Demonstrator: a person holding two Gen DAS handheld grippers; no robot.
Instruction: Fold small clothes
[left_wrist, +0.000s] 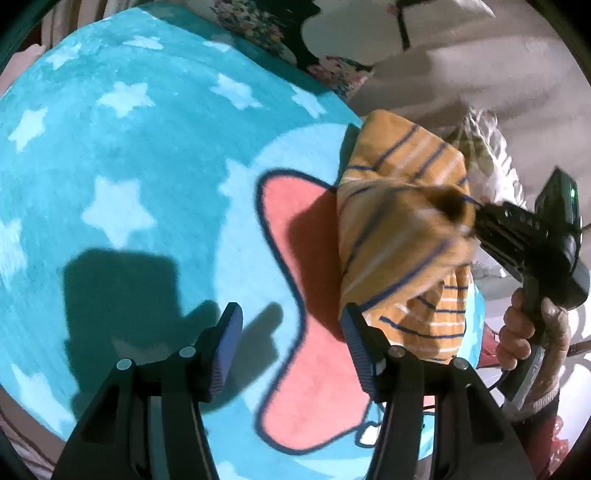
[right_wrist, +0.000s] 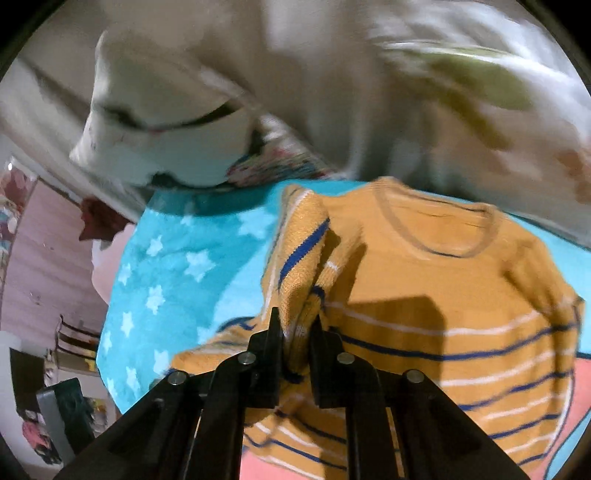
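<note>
Nearest in the right wrist view, the right gripper (right_wrist: 295, 328) is seen clamped on a bunched sleeve or side edge of the mustard striped sweater (right_wrist: 424, 288); the knit is pinched between narrow jaws and is drawn up into a peak above the rest of the garment; which edge exactly is held cannot be told through the blur. Nearest in the left wrist view, the left gripper (left_wrist: 291, 347) is held about half open with nothing between its fingers (left_wrist: 229, 350); it hangs over the pink shape on the turquoise star blanket (left_wrist: 122, 155), just beside the sweater's lower hem.

A little farther, the body of the sweater is seen lying front-up on the blanket, neckline away from the right camera, its right-hand part fairly flat; in the left view the lifted part is shown raised off the blanket, with the person's hand (left_wrist: 517, 332) on the right tool's handle.

Beyond the blanket, pale bedding (right_wrist: 332, 74) and a floral cloth (left_wrist: 255, 26) are seen, blurred.

The fold is judged to be at its start: one side is gripped and lifted but not yet laid across the body; the other side, the bottom-to-top fold and any smoothing are judged to remain; no finished, folded clothes are visible.
</note>
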